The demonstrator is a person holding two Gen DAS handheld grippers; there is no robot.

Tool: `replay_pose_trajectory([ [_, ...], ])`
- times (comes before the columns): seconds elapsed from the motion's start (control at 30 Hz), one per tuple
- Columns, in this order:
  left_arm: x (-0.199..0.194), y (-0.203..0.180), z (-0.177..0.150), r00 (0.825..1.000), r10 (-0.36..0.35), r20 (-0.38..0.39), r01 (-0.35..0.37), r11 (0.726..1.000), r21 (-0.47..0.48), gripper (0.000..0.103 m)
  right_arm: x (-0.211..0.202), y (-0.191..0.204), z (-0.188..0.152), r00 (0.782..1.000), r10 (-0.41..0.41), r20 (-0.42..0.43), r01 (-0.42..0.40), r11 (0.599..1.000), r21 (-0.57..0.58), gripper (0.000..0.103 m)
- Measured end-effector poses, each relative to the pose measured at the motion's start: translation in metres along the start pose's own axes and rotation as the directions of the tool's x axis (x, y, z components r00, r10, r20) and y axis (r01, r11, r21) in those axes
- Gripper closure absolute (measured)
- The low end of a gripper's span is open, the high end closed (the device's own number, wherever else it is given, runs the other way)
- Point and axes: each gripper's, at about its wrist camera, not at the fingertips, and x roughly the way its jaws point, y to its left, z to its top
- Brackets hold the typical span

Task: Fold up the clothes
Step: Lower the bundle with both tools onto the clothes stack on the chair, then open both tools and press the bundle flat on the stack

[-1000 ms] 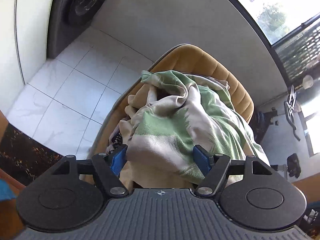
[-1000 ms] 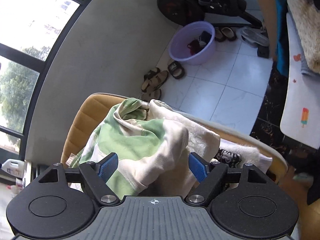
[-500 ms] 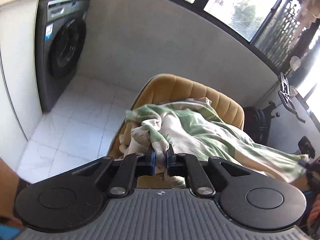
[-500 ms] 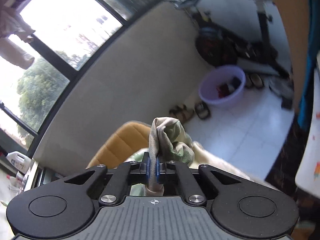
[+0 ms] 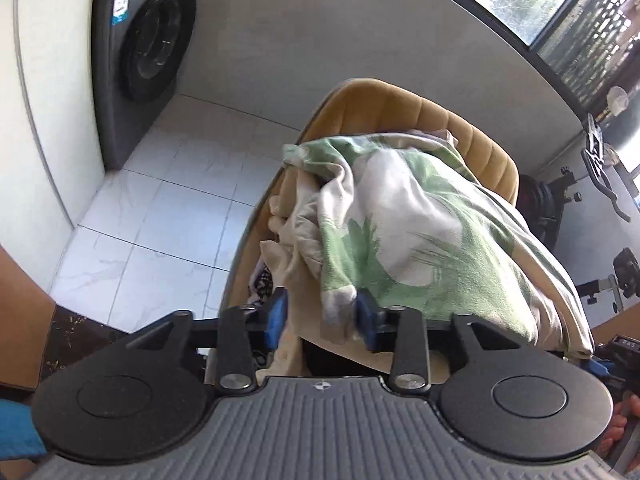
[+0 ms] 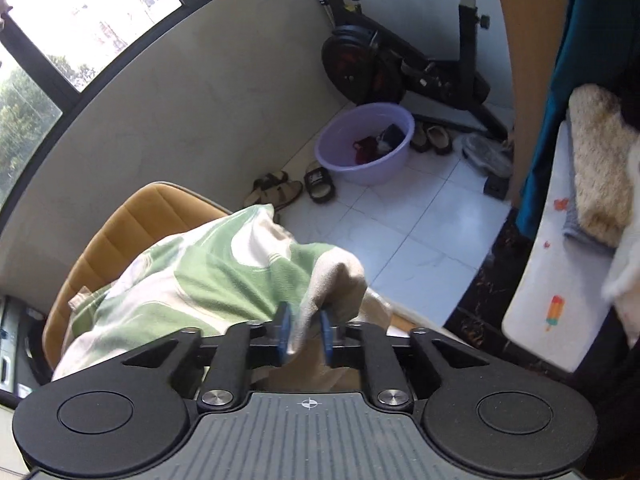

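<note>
Left wrist view shows the left gripper (image 5: 322,314) with its jaws opening, partly apart, a blurred fold of the green-and-cream cloth (image 5: 404,224) between them, against the right pad. The cloth lies heaped on the tan chair (image 5: 404,106). On the right wrist view the right gripper (image 6: 306,330) is opening too, a cloth corner (image 6: 336,280) loose between its pads.

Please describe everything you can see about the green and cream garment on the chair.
The green and cream garment is soft knit fabric with large green patches on cream. It lies crumpled on other clothes heaped on the mustard chair. One bunched edge sits between the opening left gripper; another fold hangs between the opening right gripper.
</note>
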Motion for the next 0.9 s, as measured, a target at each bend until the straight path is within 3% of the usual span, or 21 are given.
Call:
replay_pose_trajectory([
  [0.03, -0.008, 0.001, 0.004, 1.0, 0.01, 0.025, -0.01, 1.0, 0.002, 0.059, -0.006, 0.005, 0.003, 0.999, -0.026, 0.027, 0.027, 0.999, -0.028, 0.061],
  [0.07, -0.016, -0.001, 0.008, 0.998, 0.006, 0.057, -0.008, 1.0, 0.026, 0.059, -0.012, 0.01, 0.006, 0.997, -0.044, 0.058, 0.048, 0.997, -0.056, 0.06],
  [0.13, -0.028, -0.011, 0.017, 0.993, -0.031, 0.113, 0.02, 0.995, 0.099, 0.059, -0.021, 0.026, 0.016, 0.993, -0.01, 0.119, 0.026, 0.99, -0.136, 0.048],
  [0.2, -0.025, -0.03, 0.027, 0.989, -0.088, 0.115, 0.065, 0.979, 0.194, 0.059, -0.02, 0.048, 0.029, 0.989, 0.025, 0.144, 0.01, 0.972, -0.236, 0.043],
  [0.33, 0.006, -0.075, 0.041, 0.983, -0.16, 0.094, 0.117, 0.927, 0.356, 0.057, 0.002, 0.091, 0.021, 0.994, 0.098, 0.051, -0.074, 0.93, -0.36, 0.043],
  [0.47, 0.057, -0.094, 0.046, 0.992, -0.127, -0.009, 0.119, 0.896, 0.428, 0.041, 0.026, 0.113, -0.006, 0.993, 0.108, -0.046, -0.117, 0.901, -0.418, 0.038],
  [0.5, 0.066, -0.088, 0.047, 0.993, -0.118, -0.006, 0.111, 0.907, 0.405, 0.031, 0.031, 0.116, -0.014, 0.993, 0.101, -0.062, -0.118, 0.894, -0.433, 0.037],
  [0.6, 0.073, -0.063, 0.049, 0.993, -0.121, -0.006, 0.117, 0.952, 0.282, 0.022, 0.039, 0.12, -0.031, 0.993, 0.097, -0.065, -0.116, 0.871, -0.478, 0.026],
  [0.67, 0.068, -0.05, 0.045, 0.994, -0.114, 0.002, 0.11, 0.966, 0.236, 0.014, 0.041, 0.119, -0.036, 0.993, 0.094, -0.07, -0.116, 0.862, -0.493, 0.015],
  [0.77, 0.064, -0.039, 0.04, 0.994, -0.109, 0.0, 0.107, 0.974, 0.198, 0.011, 0.044, 0.112, -0.036, 0.991, 0.095, -0.096, -0.13, 0.868, -0.479, 0.009],
  [0.9, 0.058, -0.038, 0.05, 0.996, -0.076, -0.051, 0.08, 0.993, 0.085, 0.01, 0.041, 0.103, -0.027, 0.987, 0.114, -0.116, -0.152, 0.899, -0.412, 0.009],
])
